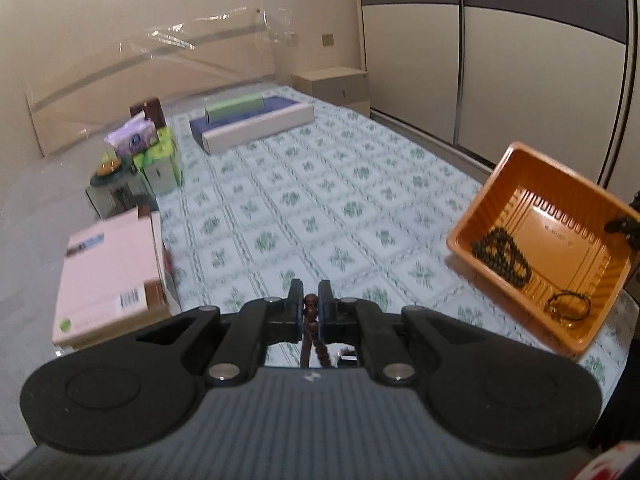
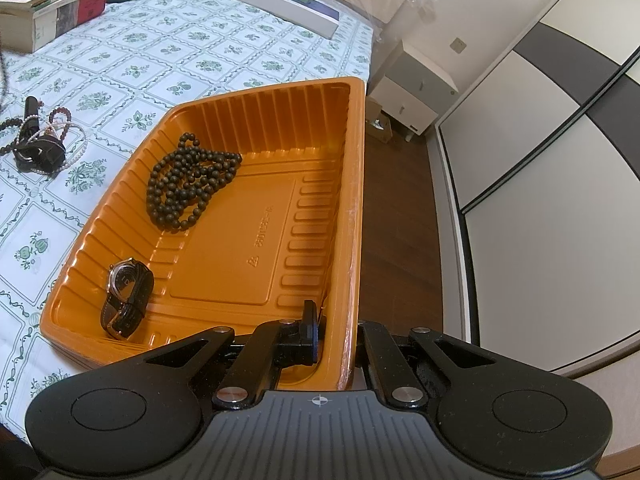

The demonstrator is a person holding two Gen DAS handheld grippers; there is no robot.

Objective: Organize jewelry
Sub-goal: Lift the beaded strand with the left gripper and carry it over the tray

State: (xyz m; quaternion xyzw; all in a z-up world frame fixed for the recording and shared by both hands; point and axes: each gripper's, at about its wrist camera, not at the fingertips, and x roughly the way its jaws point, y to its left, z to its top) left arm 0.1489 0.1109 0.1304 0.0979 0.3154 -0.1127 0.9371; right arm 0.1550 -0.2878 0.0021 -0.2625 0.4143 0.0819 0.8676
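My left gripper is shut on a brown bead bracelet, whose beads hang down between the fingers above the patterned table. My right gripper is shut on the near right wall of the orange tray, one finger inside and one outside. The tray holds a dark bead necklace and a wristwatch; in the left wrist view it sits tilted at the right. A pile of more jewelry with pearls and beads lies on the table left of the tray.
Books and tissue packs stand along the table's left side, a long white and blue box at the far end. The table's right edge drops to a wooden floor beside a nightstand and wardrobe doors.
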